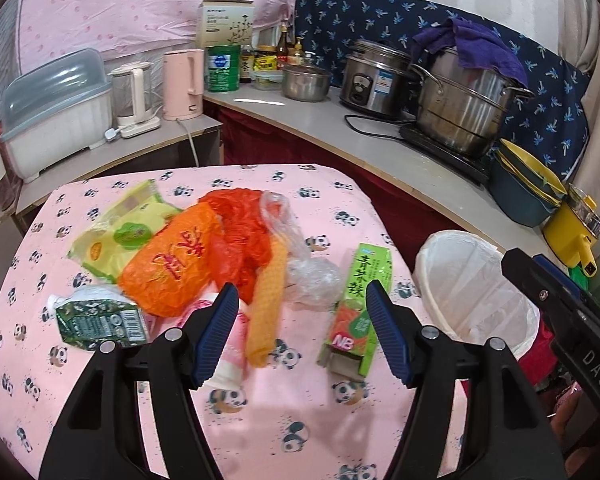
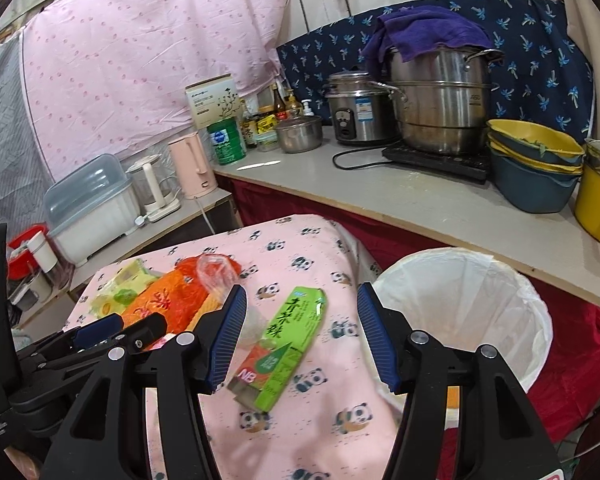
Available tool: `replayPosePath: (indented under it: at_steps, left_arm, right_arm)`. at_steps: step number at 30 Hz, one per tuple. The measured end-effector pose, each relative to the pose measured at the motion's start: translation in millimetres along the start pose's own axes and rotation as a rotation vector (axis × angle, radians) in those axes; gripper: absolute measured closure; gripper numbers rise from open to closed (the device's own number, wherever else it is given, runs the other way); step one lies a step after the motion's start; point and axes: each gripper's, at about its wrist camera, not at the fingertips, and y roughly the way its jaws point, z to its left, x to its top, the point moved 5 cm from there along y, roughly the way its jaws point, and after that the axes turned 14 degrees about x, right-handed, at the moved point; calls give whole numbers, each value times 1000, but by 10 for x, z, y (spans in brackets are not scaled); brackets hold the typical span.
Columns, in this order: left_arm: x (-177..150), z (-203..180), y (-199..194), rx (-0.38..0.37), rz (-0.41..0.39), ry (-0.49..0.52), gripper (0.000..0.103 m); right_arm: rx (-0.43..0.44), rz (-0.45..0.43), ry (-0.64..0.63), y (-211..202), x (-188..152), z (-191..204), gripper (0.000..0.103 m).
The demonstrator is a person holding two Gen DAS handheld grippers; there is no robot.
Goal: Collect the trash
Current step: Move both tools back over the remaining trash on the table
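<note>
**Ana:** Left wrist view first: the left gripper [image 1: 300,332] hangs over the desk [image 1: 340,192] with its jaws wide apart and nothing between them. Under it lies the heap of trash: an orange bag [image 1: 172,264], a red plastic bag [image 1: 244,232], a yellow-green packet [image 1: 120,228], a clear plastic bag [image 1: 308,272], a yellow mesh sleeve [image 1: 266,304] and a dark green carton [image 1: 100,320] at the near left.

**Ben:** And the green box [image 2: 288,344]?

**Ana:** It lies flat on the desk, right of the heap and apart from it. The right gripper [image 2: 300,336] is over it, jaws also spread, not touching it as far as I can tell.

**Ben:** Where does it all go?

**Ana:** The white-lined bin [image 2: 532,304] stands just beside the desk's right edge. I can't make out what is in it.

**Ben:** So which step?

**Ana:** I'd judge picking is only starting. Next, the right gripper should drop around the box's narrow sides, close, then carry it right over the bin.
</note>
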Motion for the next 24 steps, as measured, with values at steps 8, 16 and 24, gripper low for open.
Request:
replayPosePath:
  at_steps: [8, 16, 24]
  left_arm:
    - [-98, 487, 86, 44, 22, -44, 40]
    - [-185, 897, 276, 76, 68, -107, 40]
    - [-234, 1132, 487, 91, 100, -131, 39]
  right_arm:
    - [26, 59, -20, 243, -164, 301, 47]
    - [40, 127, -27, 604, -313, 474, 47]
    - [38, 193, -33, 1033, -399, 501, 47]
